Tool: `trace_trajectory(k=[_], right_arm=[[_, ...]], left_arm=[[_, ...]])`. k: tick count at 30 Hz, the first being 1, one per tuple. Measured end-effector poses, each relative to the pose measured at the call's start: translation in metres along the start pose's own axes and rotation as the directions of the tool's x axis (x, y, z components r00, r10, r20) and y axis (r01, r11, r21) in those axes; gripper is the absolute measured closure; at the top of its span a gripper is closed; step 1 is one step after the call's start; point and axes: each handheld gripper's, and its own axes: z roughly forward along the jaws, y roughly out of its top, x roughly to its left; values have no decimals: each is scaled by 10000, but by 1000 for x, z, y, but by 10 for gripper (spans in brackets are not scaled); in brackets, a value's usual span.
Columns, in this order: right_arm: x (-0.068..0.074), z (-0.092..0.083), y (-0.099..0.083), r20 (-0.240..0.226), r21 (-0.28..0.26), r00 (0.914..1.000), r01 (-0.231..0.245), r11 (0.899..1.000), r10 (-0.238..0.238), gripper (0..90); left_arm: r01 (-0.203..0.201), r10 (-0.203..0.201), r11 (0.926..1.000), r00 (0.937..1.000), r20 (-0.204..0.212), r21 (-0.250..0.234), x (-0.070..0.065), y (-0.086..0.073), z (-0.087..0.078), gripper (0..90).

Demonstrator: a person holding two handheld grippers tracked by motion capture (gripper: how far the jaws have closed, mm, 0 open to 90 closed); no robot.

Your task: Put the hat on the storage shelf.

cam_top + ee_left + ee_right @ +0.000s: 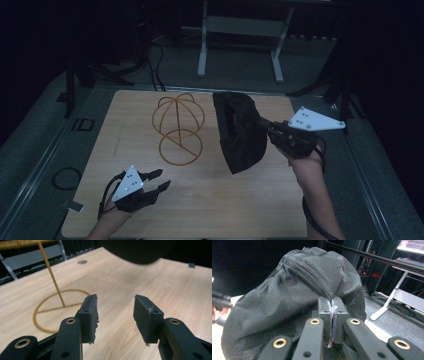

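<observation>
Right claw (260, 122) clenched on a black cap (239, 131) — in the right gripper view I see both jaws pressed flat together with the fabric's edge pinched between them, at a seam in the dark, faintly camouflage-patterned mesh (294, 297). In the high view the cap hangs clear of the wooden surface (200, 200), held out at the right-centre, its opening turned toward the left. My right hand (305, 162) grips the tool from below, grey three-cornered plate (316, 120) on top.

Left claw (159, 180) released: in the left gripper view the two padded jaws stand well apart, nothing between them, bare wood grain visible through the gap. I see it low over the near-left part of the surface, pointing right and slightly away from me.

Wire hat stand (178, 127), gold-coloured, sits on the surface left of the cap — a domed cage of thin hoops above, a flat ring base with a crossbar below. In the left gripper view its base ring (50, 311) lies ahead and to the left of the jaws, with one thin upright rod rising from it. Cap and stand are apart; the cap's lower edge shows as a dark curve at the top of that view.

A loop of black cable (67, 177) lies off the surface at the left edge.
</observation>
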Motion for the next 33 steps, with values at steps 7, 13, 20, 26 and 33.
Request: trace_trajectory(k=[7, 13, 20, 26, 33], right_arm=[[-6, 21, 26, 126, 162, 9998, 183, 9997, -185, 883], [-9, 39, 47, 40, 126, 9998, 204, 9997, -204, 883], [-4, 62, 66, -282, 319, 9989, 377, 9988, -368, 883], [2, 84, 76, -337, 651, 9978, 584, 9962, -563, 883], [9, 109, 78, -534, 991, 9969, 632, 9931, -581, 882]], left_arm=[[817, -832, 9963, 9947, -597, -272, 4, -26, -2, 418], [992, -1103, 9925, 9789, -1720, -714, 7, -38, -6, 133], [1222, -1272, 9917, 9782, -1643, -403, 9, -48, -6, 29], [1338, -1365, 9906, 9801, -1443, -284, 9, -52, -4, 29], [1584, -1632, 9864, 9769, -1378, -448, 12, -53, -5, 30]])
